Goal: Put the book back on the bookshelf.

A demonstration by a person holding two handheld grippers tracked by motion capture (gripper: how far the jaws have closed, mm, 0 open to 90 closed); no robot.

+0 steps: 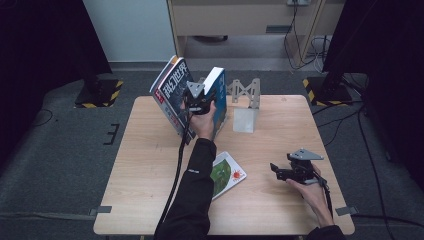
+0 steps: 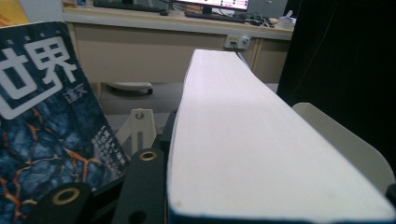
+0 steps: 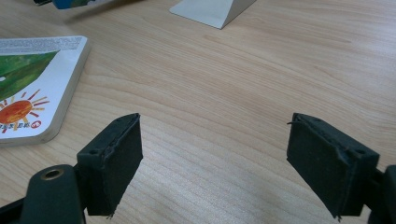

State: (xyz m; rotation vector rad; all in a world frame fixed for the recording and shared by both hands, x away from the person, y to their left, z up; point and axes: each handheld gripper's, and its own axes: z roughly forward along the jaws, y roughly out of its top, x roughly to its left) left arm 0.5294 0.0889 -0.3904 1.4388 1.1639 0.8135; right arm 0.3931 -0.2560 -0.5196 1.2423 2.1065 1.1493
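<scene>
Two sets of tongs are in use over a wooden table [image 1: 150,165]. The left tongs [image 1: 200,97], held up near the far edge of the table, are clamped on a thick blue-covered book [image 1: 218,95] that stands upright on its lower edge, white page block facing up. In the left gripper view the page block of that book [image 2: 247,140] runs away between the black jaws, one jaw pressed against its left side. Just to the left of it leans a dark magazine [image 1: 172,90] with large white characters on its cover, tilted away from the held book; it appears at the left in the left gripper view too [image 2: 42,116]. On the other side of the held book stands a pale metal bookend [image 1: 245,102], its flat foot on the table.

The right tongs [image 1: 279,171] rest low near the right front part of the table, jaws spread wide with nothing between them; the right gripper view shows bare wood between the two black pads [image 3: 116,158]. A thin picture book [image 1: 227,175] with a green cover and an orange sun lies flat beside the person's left sleeve [image 1: 195,195], well apart from the right tongs.
</scene>
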